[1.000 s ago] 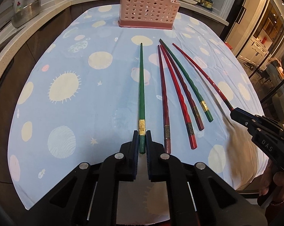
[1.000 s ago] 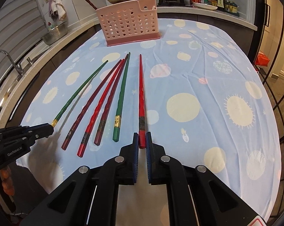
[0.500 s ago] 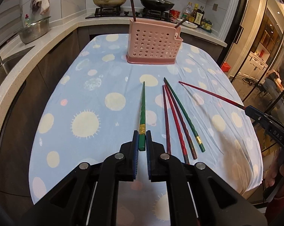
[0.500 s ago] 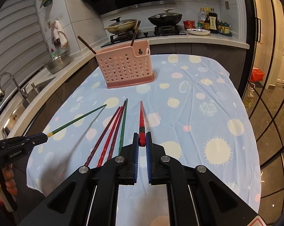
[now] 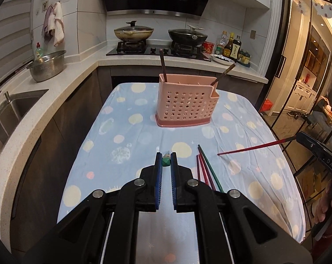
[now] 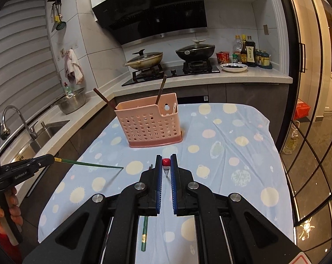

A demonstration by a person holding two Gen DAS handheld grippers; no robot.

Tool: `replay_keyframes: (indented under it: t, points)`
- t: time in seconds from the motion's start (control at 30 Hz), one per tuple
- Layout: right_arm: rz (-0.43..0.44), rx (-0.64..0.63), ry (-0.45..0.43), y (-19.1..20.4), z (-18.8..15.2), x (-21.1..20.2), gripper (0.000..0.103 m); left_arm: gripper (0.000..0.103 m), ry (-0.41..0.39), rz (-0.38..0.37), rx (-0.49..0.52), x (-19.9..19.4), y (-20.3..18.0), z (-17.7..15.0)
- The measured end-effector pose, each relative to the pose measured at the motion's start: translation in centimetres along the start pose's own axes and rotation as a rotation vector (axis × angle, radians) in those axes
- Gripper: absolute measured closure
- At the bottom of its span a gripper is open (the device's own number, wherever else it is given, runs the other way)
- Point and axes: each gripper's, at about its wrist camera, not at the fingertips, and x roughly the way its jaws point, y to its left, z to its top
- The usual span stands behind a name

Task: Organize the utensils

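kitchen w/ stove and pots at the back, sink off to the side, and a table (image 5: 126, 154) under a blue spotted cloth in front. green chopstick (image 6: 88, 164) is pinched at its thick end in the left gripper (image 5: 166, 161), jaws narrow and clamped on it, tip out in the air over the cloth. red chopstick (image 5: 254, 147) is held the same way in the right gripper (image 6: 166, 164), also clamped narrow, clear of the table. three more chopsticks (image 5: 206, 171) lie side by side on the cloth near the front edge. pink holder (image 5: 185, 107) stands upright mid-table, well apart from both held sticks, w/ two dark sticks already leaning in it.

step looks like the carry: both sticks picked, not yet dropped in. next move prob needs each stick tipped toward upright, tip down, lined up over the holder's open top before letting go; long sticks may swing or clip the rim or each other.
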Motion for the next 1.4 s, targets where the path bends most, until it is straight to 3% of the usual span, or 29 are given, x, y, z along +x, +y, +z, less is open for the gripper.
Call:
replay_keyframes:
  t: [0.4, 0.7, 1.2, 1.4]
  points:
    - [0.004, -0.008, -0.056, 0.3, 3.9, 1.5, 0.096, 0.096, -0.078, 0.021, 0.023, 0.7, -0.2, 4.9]
    - [0.034, -0.013, -0.087, 0.6, 7.1, 2.1, 0.096, 0.096, -0.114, -0.004, 0.041, 1.0, -0.7, 8.2]
    - [0.101, -0.025, -0.203, 3.1, 18.3, 4.0, 0.096, 0.096, -0.294, -0.006, 0.077, -0.7, -3.2, 18.6]
    - [0.106, -0.018, -0.245, 4.3, 22.6, 5.8, 0.096, 0.096, -0.321, 0.004, 0.068, 0.2, -3.4, 22.8]
